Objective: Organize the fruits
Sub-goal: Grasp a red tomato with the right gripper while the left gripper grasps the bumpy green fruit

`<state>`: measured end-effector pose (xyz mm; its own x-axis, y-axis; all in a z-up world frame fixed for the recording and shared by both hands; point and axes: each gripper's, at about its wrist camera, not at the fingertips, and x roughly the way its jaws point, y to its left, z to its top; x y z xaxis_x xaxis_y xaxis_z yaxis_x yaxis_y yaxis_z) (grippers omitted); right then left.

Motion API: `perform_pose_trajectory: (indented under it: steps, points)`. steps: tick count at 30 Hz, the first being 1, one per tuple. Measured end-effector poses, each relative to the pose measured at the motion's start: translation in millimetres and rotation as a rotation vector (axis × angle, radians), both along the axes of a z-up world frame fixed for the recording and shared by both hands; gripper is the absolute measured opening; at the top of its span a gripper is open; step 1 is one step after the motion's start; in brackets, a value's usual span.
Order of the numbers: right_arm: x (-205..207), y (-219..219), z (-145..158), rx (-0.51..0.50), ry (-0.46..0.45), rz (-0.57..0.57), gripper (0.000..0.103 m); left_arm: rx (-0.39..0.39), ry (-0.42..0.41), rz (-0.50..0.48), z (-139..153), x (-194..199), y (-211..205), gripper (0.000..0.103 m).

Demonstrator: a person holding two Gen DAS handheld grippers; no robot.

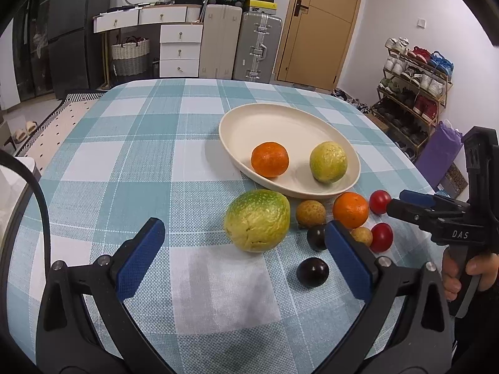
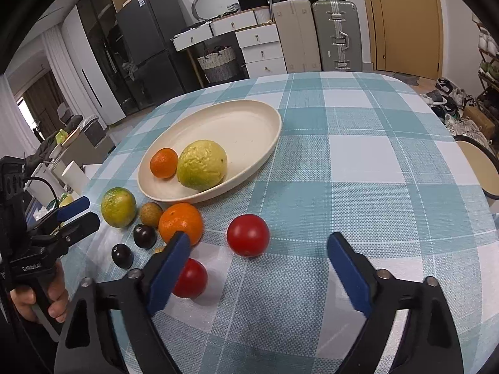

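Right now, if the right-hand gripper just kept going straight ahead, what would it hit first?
Probably the nearer red tomato: it sits just ahead of the open right gripper, slightly left of centre. Depth is uncertain.

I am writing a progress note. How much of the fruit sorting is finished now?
Done: an orange and a green-yellow fruit lie in the cream plate. In hand: nothing; left gripper and right gripper are open. Left: eight fruits on the tablecloth, including the big green-yellow fruit.

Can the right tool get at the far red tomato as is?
Probably yes. The right tool is open, and the red tomato sits on the tablecloth just ahead between its fingers, apart from the orange, with nothing over it.
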<state>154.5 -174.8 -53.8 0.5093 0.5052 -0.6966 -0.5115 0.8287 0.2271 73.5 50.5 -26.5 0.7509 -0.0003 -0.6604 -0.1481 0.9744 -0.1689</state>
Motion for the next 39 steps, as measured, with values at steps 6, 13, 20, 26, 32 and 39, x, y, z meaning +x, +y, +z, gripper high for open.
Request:
perform_pose_trajectory:
  steps: [6,13,20,26,32,39]
  points:
    - [-1,3,-4,0.021,0.028,0.024,0.069,-0.007,0.003,0.013,-2,4,3,0.102]
    - [-1,7,-7,0.036,0.047,0.033,0.055,-0.017,0.002,0.020,-4,9,6,0.102]
    - [-1,13,-7,0.014,0.046,0.020,0.047,-0.020,0.017,0.000,-6,14,4,0.102]
    - [2,17,-7,-0.012,0.047,0.014,0.038,-0.005,0.046,-0.022,-9,22,-1,0.095]
    - [4,17,-6,-0.031,0.046,0.012,0.033,-0.035,0.085,-0.056,-17,30,-2,0.068]
    - [4,12,-6,-0.017,0.047,0.008,0.032,-0.051,0.083,-0.079,-19,32,-2,0.048]
